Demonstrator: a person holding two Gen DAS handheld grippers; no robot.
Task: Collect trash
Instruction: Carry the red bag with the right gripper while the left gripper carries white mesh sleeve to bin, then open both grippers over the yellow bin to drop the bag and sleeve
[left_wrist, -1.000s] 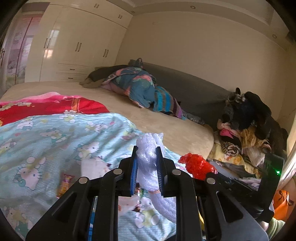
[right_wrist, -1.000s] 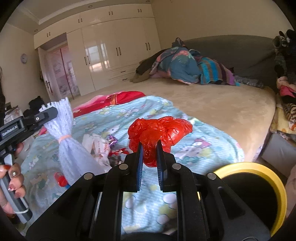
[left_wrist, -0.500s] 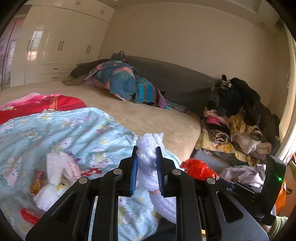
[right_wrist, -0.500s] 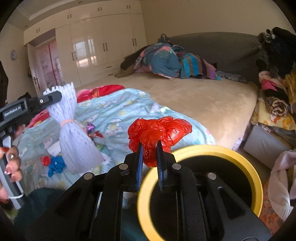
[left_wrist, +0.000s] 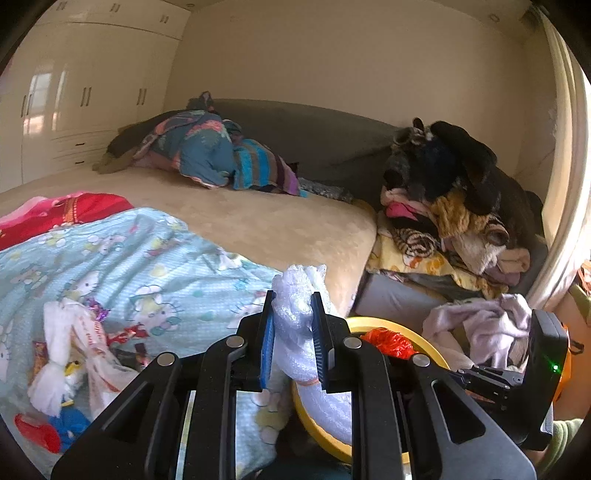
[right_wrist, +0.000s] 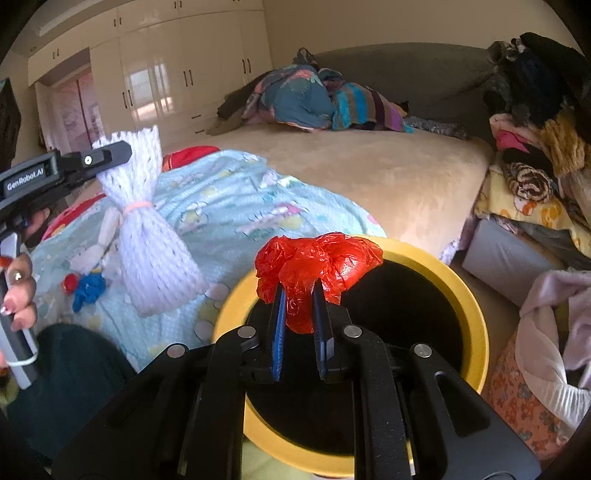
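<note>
My right gripper (right_wrist: 298, 295) is shut on a crumpled red plastic bag (right_wrist: 317, 262) and holds it above the mouth of a yellow-rimmed trash bin (right_wrist: 476, 321). My left gripper (left_wrist: 292, 306) is shut on a white foam net bundle (left_wrist: 295, 295) tied with an orange band. The bundle (right_wrist: 147, 236) hangs over the bed edge, left of the bin, in the right wrist view. The left wrist view shows the bin rim (left_wrist: 373, 323) and the red bag (left_wrist: 388, 341) just behind my left gripper.
More trash lies on the light-blue cartoon blanket (left_wrist: 155, 266): white wrappers (left_wrist: 70, 347), and a red and blue scrap (right_wrist: 86, 286). A pile of clothes (left_wrist: 450, 206) sits to the right of the bed. A pale cloth heap (right_wrist: 554, 332) lies right of the bin.
Both grippers have swung right, away from the bed. The bin has come fully under the right gripper and the red bag. The foam bundle has moved closer to the bin.
</note>
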